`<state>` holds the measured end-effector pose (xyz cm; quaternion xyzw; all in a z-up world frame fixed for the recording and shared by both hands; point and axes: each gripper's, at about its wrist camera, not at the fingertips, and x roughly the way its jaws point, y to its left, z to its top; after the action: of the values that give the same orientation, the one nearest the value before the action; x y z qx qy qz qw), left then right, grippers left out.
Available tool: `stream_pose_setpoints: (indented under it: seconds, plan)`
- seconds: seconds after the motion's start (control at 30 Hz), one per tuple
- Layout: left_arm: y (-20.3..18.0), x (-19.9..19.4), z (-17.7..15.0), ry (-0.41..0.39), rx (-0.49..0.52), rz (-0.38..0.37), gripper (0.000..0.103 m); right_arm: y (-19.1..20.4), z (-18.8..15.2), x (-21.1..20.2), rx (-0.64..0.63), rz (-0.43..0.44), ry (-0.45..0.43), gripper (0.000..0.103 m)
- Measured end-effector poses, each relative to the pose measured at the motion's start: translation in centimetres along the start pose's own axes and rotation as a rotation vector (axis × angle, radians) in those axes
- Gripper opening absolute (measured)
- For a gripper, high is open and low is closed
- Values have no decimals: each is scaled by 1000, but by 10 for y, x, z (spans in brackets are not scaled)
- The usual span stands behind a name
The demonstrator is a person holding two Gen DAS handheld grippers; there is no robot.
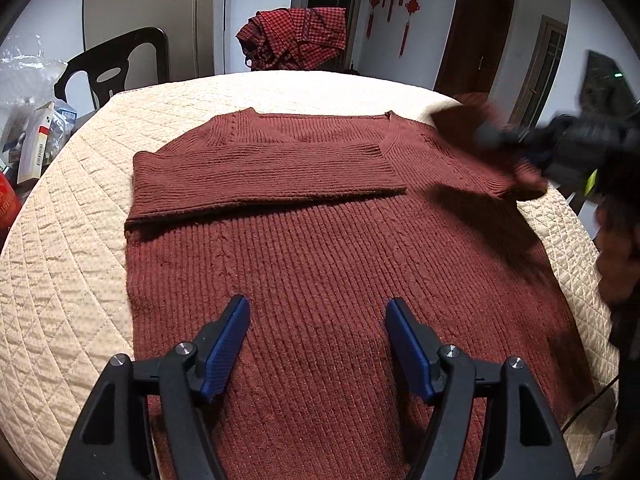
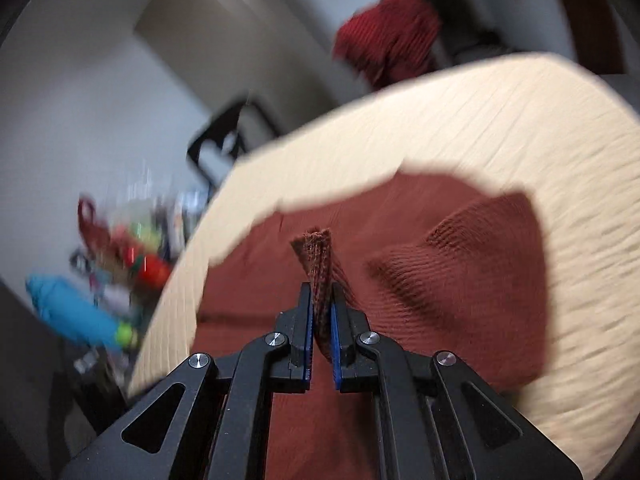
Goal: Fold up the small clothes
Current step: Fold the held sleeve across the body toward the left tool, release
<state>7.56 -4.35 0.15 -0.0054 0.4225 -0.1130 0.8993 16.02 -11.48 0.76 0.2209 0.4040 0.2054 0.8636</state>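
Observation:
A rust-brown knit sweater (image 1: 320,264) lies flat on the cream quilted table (image 1: 60,280), its left sleeve (image 1: 264,172) folded across the chest. My left gripper (image 1: 318,312) is open and empty just above the sweater's lower body. My right gripper (image 2: 321,292) is shut on the cuff of the right sleeve (image 2: 318,256) and holds it lifted above the sweater (image 2: 460,292). The right gripper shows blurred in the left wrist view (image 1: 560,148), at the sweater's right shoulder.
A red checked garment (image 1: 294,38) is heaped beyond the table's far edge. A black chair (image 1: 116,66) stands at the far left. Cluttered packets and bags (image 1: 32,140) sit left of the table. The person's body (image 1: 624,240) is at the right.

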Motion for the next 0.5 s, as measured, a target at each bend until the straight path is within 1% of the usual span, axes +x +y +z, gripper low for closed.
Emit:
stream_pose_setpoints:
  seconds: [0.07, 0.1, 0.13, 0.17, 0.23, 0.3, 0.33, 0.4, 0.5]
  plan:
    - [-1, 0, 0, 0, 1, 1, 73, 2, -10, 20, -17, 11, 94, 9]
    - [0, 0, 0, -1, -2, -2, 73, 4, -16, 25, -29, 1, 120, 14]
    - [0, -1, 0, -3, -6, -5, 73, 4, -19, 23, -39, 3, 118, 16]
    - [1, -1, 1, -4, -10, -7, 73, 4, -22, 18, -49, 12, 108, 21]
    - [3, -4, 4, 11, -39, -23, 73, 3, -24, 0, -58, 27, 74, 25]
    - [4, -7, 10, 23, -83, -85, 73, -3, -23, -20, -52, 26, 30, 35]
    - [3, -8, 15, 24, -101, -126, 73, -7, -25, -25, -46, 26, 18, 36]
    - [-2, -7, 26, 24, -132, -181, 73, -15, -28, -39, -26, 19, -11, 36]
    - [-16, 4, 43, 23, -132, -220, 73, -25, -32, -45, 14, -18, -39, 36]
